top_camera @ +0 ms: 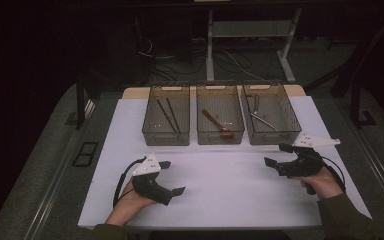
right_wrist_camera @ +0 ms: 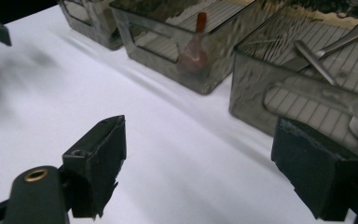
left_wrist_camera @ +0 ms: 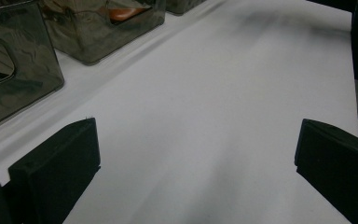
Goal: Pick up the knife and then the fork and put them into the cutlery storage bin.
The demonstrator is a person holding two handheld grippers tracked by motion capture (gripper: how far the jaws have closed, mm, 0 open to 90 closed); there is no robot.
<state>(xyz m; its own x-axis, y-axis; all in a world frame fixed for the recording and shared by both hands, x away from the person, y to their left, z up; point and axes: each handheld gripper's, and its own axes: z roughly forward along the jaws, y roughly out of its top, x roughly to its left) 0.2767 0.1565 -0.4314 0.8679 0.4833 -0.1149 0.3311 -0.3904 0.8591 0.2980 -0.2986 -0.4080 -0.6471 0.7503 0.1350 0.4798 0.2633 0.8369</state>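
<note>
Matt white table [top_camera: 230, 195], 3 glossy smoky plastic bins [top_camera: 166, 135], matt black claws

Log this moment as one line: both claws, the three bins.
left claw open, empty | right claw open, empty | three bins at table's far side hold utensils

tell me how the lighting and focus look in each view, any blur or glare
High view: dim, surroundings nearly black, the white table the brightest area, details soft. Left gripper view: soft shadows across the table, near bins dark with faint reflections. Right gripper view: the far left looks smeared, the right bin wall shows wavy glare.
</note>
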